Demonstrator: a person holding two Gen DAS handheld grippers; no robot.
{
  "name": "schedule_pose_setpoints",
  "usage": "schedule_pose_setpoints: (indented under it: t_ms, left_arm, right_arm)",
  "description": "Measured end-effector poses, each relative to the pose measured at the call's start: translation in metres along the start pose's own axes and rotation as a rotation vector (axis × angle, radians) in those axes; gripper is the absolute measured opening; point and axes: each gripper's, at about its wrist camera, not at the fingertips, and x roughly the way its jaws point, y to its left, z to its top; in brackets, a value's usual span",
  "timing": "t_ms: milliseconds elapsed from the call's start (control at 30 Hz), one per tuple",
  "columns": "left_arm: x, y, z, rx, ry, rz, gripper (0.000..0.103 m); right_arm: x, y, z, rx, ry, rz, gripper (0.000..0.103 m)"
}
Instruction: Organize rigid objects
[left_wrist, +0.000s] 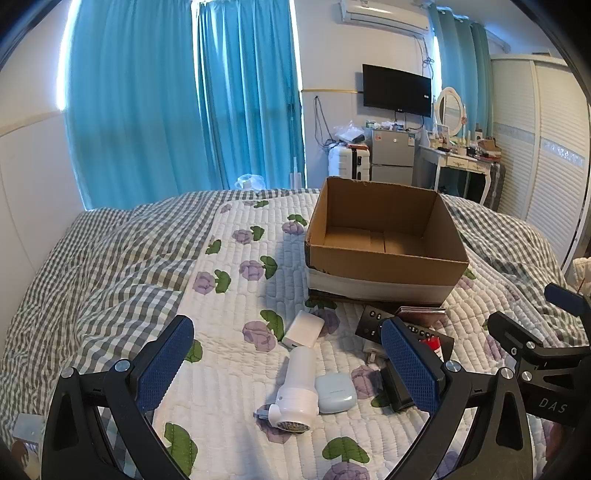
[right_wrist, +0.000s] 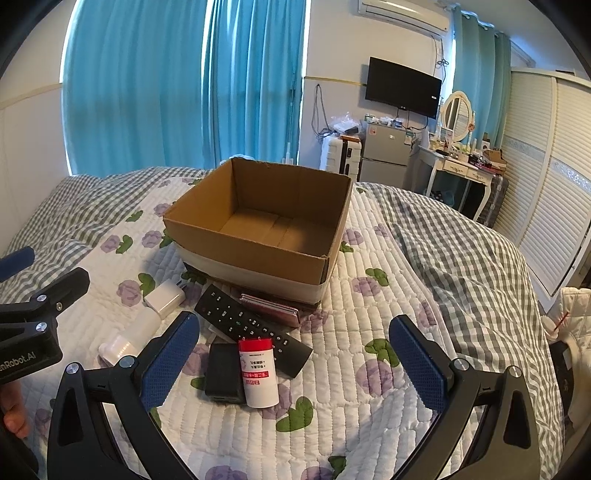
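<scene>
While both grippers hang over the bed (left_wrist: 122, 258), neither one holds a thing. The left gripper (left_wrist: 288, 369) has its blue pads (left_wrist: 162, 365) spread wide apart, with nothing between them but the quilt below. The right gripper (right_wrist: 295, 363) is spread wide too, and its pads (right_wrist: 419, 363) touch nothing.

A brown cardboard box (right_wrist: 255, 242) sits on the flowered quilt (right_wrist: 369, 387), near the middle of the bed. It is open on top, and nothing shows inside it.

The small things lie in a bunch on the quilt, just in front of the box. A black remote (right_wrist: 243, 321) lies flat, with one end close to the box. A pink flat case (right_wrist: 273, 306) lies between the remote and the box, partly tucked under the remote. A white bottle with a red cap (right_wrist: 258, 373) lies on its side, resting against a black block (right_wrist: 223, 373) and over the end of the remote. More to the left side of the bed lies a white charger brick (left_wrist: 304, 328). Next to it is a white tube-shaped gadget (left_wrist: 297, 391), lying down. A pale blue earbud case (left_wrist: 334, 393) touches that gadget on its right side.

Behind the bed hang blue curtains (left_wrist: 184, 103).
</scene>
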Motion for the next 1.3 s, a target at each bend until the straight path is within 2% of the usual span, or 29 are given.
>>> schedule_pose_setpoints:
  t_ms: [1067, 1300]
  left_arm:
    - [0.003, -0.006, 0.008, 0.014, 0.005, 0.032, 0.103]
    - [0.011, 0.001, 0.005, -0.005, 0.033, 0.039, 0.103]
  right_arm:
    - [0.006, 0.001, -0.001, -0.015, 0.03, -0.008, 0.103]
    - [0.012, 0.004, -0.003, -0.029, 0.055, -0.013, 0.103]
